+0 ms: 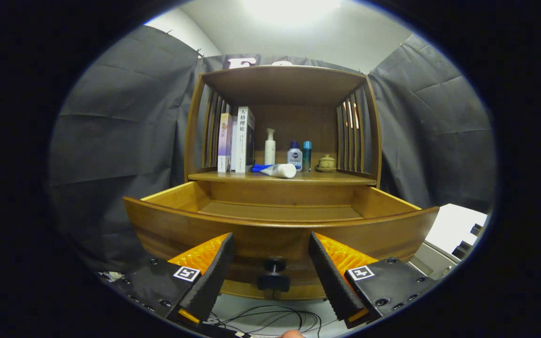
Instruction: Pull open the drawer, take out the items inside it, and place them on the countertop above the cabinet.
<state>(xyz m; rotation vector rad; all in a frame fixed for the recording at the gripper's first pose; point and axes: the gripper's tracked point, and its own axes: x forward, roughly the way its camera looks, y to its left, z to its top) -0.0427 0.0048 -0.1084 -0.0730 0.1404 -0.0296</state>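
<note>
- Gaping wide, the claw [270, 253] is hovering in front of the drawer [280, 225], its two fingers spread apart and pressing on nothing.
- Sitting between the fingers, on the drawer's front panel, the dark round knob [274, 274] is showing in the gap, apart from both fingers.
- Standing pulled out of the wooden cabinet [282, 141], the drawer is showing its bare wooden floor, as far as its front panel lets it be seen.
- Carrying the things beyond the drawer, the counter [336, 178] is running across the cabinet under a wooden roof and between slatted side walls.
- Lying on its side at the counter's front edge, a white tube with a blue cap [276, 170] is pointing its cap toward the books.
- Standing upright at the counter's left end, a few books [236, 141] are leaning against each other beside the slats.
- Standing behind the tube, a white pump bottle [270, 147], a small bottle with a dark blue cap [295, 157] and a slim teal can [307, 155] are lining up side by side.
- Resting further right, near the right slats, a small lidded pot [326, 163] is sitting on a saucer.
- Trailing below the drawer front, thin black cables [275, 317] are looping over a pale surface.
- Hanging behind and beside the cabinet, grey cloth [125, 117] is forming the booth's wall.
</note>
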